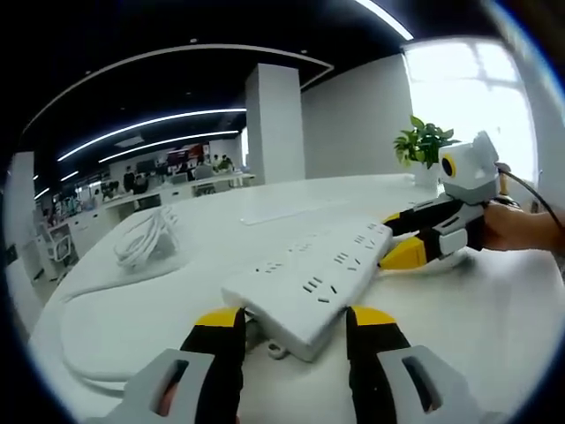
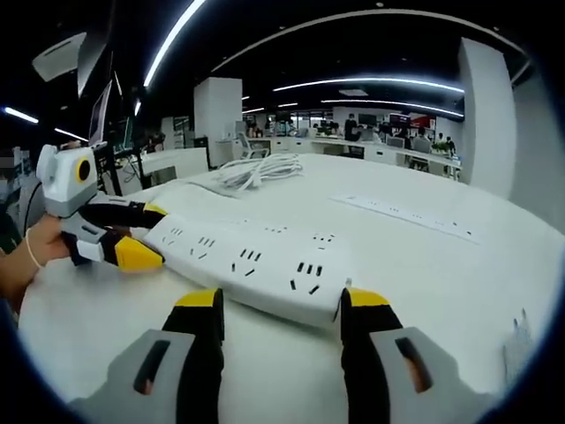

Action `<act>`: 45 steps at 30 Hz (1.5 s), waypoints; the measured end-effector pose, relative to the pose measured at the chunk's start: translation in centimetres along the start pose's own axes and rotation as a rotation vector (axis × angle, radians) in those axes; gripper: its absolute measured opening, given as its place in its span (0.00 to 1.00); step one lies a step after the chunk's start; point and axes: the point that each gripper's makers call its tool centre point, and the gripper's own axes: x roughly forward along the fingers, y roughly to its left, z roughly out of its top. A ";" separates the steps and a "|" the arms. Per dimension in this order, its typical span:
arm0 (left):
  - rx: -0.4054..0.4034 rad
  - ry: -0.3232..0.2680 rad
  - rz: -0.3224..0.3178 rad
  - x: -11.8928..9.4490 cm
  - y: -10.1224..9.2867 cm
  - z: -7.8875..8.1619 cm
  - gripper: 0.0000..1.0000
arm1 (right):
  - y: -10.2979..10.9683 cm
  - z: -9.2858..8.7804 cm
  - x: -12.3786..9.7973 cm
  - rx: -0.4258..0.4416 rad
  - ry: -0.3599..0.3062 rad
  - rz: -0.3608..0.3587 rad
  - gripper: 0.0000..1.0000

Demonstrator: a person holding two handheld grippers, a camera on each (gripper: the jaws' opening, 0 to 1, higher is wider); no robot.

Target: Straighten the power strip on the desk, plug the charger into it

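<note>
The power strip (image 1: 305,287) lies flat on the white surface (image 1: 494,327), a long white bar with rows of sockets along its top, and we have one hand-held gripper at each end of it. In the left gripper view, our left hand-held gripper (image 1: 291,322) stands open with its yellow-tipped jaws on either side of the near end, apparently not yet pressing on it. At the far end the right hand-held gripper (image 1: 408,238) has its jaws about the other end of the strip; seen in its own view, the right hand-held gripper (image 2: 281,305) is likewise open, the strip's end lying between the jaws.

We judge the strip to be stiff, light and smooth-sided (hard plastic, likely to slide easily on this top), so it should turn as one piece if we nudge or pinch it by its narrow ends, away from the sockets. Its cable (image 1: 97,291) loops off across the surface toward a coiled white bundle (image 1: 146,238), and that may drag a little as the strip turns. We cannot pick out the charger for certain.

Farther off sit a second, flatter strip (image 2: 410,215) and a potted plant (image 1: 424,146) by the bright window. Around us is an open office with ceiling light strips, a white pillar, and desks.
</note>
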 end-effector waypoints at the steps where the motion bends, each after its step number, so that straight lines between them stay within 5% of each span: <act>1: 0.001 0.000 -0.004 0.1 -0.1 0.0 0.46 | -0.1 0.0 -0.1 0.005 0.000 -0.004 0.52; 45: 0.050 0.006 -0.098 1.7 -2.9 0.5 0.48 | -1.7 -1.6 -3.6 0.023 0.001 -0.104 0.47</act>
